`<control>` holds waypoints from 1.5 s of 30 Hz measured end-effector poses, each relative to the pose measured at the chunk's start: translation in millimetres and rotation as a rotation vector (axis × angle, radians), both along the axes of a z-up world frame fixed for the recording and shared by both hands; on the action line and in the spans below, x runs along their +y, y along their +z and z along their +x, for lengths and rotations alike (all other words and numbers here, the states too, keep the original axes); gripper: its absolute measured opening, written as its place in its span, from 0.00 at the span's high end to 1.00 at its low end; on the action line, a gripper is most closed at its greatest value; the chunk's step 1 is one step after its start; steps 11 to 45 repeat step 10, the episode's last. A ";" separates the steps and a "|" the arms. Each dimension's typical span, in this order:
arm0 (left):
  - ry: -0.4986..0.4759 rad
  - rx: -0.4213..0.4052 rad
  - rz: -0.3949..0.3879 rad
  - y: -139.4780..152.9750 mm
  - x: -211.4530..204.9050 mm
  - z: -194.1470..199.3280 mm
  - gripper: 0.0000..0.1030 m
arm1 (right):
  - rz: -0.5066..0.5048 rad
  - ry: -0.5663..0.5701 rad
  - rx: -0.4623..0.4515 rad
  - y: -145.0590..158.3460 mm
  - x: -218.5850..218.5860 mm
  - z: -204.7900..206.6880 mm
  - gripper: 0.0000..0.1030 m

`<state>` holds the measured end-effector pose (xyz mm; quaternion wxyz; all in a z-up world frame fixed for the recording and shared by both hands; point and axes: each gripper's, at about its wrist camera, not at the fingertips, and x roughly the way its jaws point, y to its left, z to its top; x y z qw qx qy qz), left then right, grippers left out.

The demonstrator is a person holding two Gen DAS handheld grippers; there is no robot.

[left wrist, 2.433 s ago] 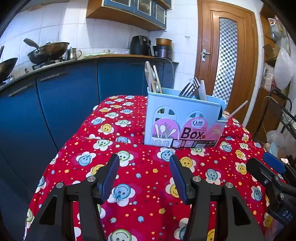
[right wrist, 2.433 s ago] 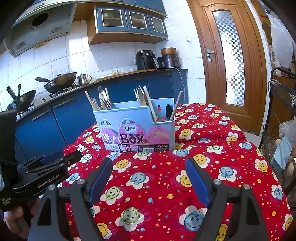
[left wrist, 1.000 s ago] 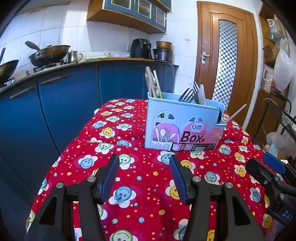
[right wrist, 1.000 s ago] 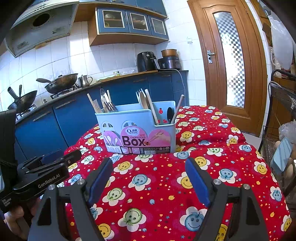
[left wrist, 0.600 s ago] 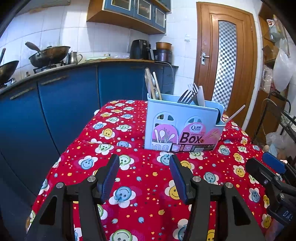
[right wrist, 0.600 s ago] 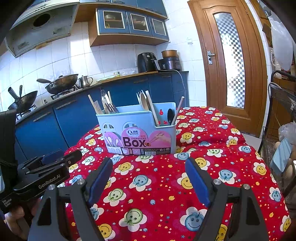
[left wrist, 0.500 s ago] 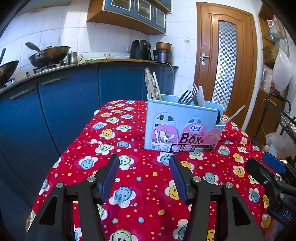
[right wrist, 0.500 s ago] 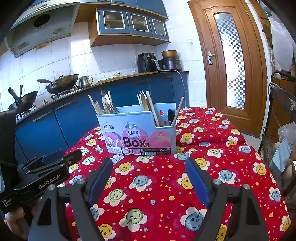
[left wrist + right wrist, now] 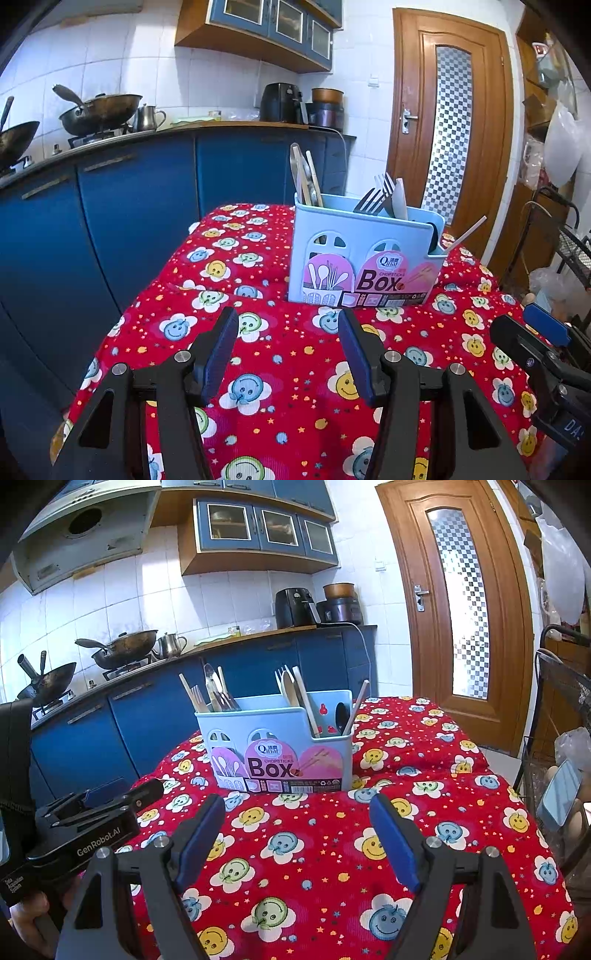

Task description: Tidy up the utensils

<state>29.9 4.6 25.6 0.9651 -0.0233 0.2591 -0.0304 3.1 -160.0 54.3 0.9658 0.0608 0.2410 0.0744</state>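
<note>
A light blue utensil box (image 9: pixel 364 258) labelled "Box" stands upright on the red smiley tablecloth (image 9: pixel 295 369). It holds chopsticks and spoons (image 9: pixel 304 181) at its left end, forks (image 9: pixel 376 194) in the middle and a white stick (image 9: pixel 467 232) at its right end. The box also shows in the right wrist view (image 9: pixel 277 746). My left gripper (image 9: pixel 288 350) is open and empty, short of the box. My right gripper (image 9: pixel 295 834) is open and empty, also short of the box. Each gripper shows at the edge of the other's view.
Blue kitchen cabinets (image 9: pixel 129 206) with woks (image 9: pixel 99 114) on a stove stand behind the table. A wooden door (image 9: pixel 450 122) is at the back right. A wire rack (image 9: pixel 565 738) stands right of the table. The table edge drops off at the left.
Both grippers have drawn back slightly and risen a little, so the box sits a bit lower and farther in view. Both stay open and empty.
</note>
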 end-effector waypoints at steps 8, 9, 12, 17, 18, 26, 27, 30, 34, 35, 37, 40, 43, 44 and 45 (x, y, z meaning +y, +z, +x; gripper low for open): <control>0.001 -0.014 -0.002 5.1 0.7 -4.1 0.44 | 0.000 -0.003 -0.010 4.5 -0.7 -5.5 0.20; 0.001 -0.017 -0.002 5.6 0.7 -4.9 0.44 | -0.001 -0.003 -0.011 4.2 -0.8 -6.4 0.20; 0.000 -0.020 0.000 6.8 0.7 -6.1 0.44 | -0.001 -0.003 -0.012 4.5 -1.0 -6.4 0.20; 0.000 -0.020 0.000 6.8 0.7 -6.1 0.44 | -0.001 -0.003 -0.012 4.5 -1.0 -6.4 0.20; 0.000 -0.020 0.000 6.8 0.7 -6.1 0.44 | -0.001 -0.003 -0.012 4.5 -1.0 -6.4 0.20; 0.000 -0.020 0.000 6.8 0.7 -6.1 0.44 | -0.001 -0.003 -0.012 4.5 -1.0 -6.4 0.20; 0.000 -0.020 0.000 6.8 0.7 -6.1 0.44 | -0.001 -0.003 -0.012 4.5 -1.0 -6.4 0.20; 0.000 -0.020 0.000 6.8 0.7 -6.1 0.44 | -0.001 -0.003 -0.012 4.5 -1.0 -6.4 0.20; 0.000 -0.020 0.000 6.8 0.7 -6.1 0.44 | -0.001 -0.003 -0.012 4.5 -1.0 -6.4 0.20; 0.000 -0.020 0.000 6.8 0.7 -6.1 0.44 | -0.001 -0.003 -0.012 4.5 -1.0 -6.4 0.20; 0.000 -0.020 0.000 6.8 0.7 -6.1 0.44 | -0.001 -0.003 -0.012 4.5 -1.0 -6.4 0.20; 0.000 -0.020 0.000 6.8 0.7 -6.1 0.44 | -0.001 -0.003 -0.012 4.5 -1.0 -6.4 0.20; 0.000 -0.020 0.000 6.8 0.7 -6.1 0.44 | -0.001 -0.003 -0.012 4.5 -1.0 -6.4 0.20; 0.000 -0.020 0.000 6.8 0.7 -6.1 0.44 | -0.001 -0.003 -0.012 4.5 -1.0 -6.4 0.20; 0.000 -0.020 0.000 6.8 0.7 -6.1 0.44 | -0.001 -0.003 -0.012 4.5 -1.0 -6.4 0.20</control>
